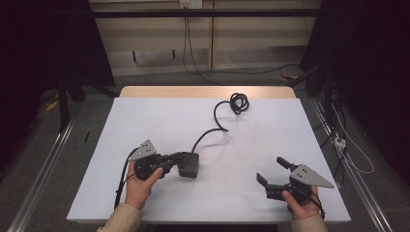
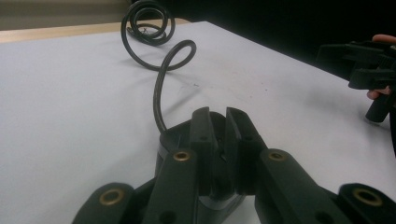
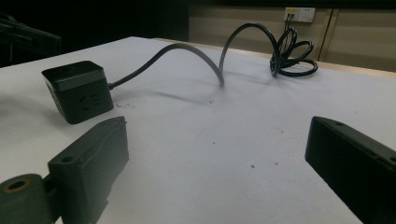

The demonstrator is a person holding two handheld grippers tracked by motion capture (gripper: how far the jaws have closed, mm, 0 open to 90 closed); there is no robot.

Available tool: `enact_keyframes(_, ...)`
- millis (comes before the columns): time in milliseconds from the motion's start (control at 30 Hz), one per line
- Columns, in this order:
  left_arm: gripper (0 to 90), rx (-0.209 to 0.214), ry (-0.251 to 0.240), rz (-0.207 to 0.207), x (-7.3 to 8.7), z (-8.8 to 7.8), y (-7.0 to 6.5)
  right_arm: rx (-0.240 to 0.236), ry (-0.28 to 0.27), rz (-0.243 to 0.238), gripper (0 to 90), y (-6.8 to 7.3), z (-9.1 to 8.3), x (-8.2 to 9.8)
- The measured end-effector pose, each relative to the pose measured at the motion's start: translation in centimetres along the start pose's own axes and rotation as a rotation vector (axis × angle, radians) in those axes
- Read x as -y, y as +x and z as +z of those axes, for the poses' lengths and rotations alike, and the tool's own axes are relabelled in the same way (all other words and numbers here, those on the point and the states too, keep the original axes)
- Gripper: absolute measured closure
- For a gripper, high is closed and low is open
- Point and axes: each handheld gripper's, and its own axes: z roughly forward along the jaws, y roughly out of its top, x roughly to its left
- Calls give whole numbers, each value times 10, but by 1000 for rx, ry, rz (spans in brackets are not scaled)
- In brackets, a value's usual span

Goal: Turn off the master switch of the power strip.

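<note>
between the left gripper (image 1: 180, 163)'s jaws sits the power cube (image 1: 189, 165).

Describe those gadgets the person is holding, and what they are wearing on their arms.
Each hand holds a black tool with two flat, blocky jaws on hinged links with brass-coloured pivots. The left tool and the right tool each carry a grey three-cornered plate on top, and a thin black cable trails from each. The sleeves are beige.

Your matt black plastic power cube (image 3: 78, 91) trails a smooth rubbery cable (image 1: 218, 123) toward one o'clock across the matt white table cover (image 1: 159, 121), with bare wood (image 1: 203, 92) at twelve.
</note>
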Motion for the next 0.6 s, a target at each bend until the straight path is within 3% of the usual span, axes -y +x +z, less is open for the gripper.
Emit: enact_keyframes(600, 900, 22, 23, 6, 0, 4, -2, 0, 2, -2, 55, 0, 0, 0)
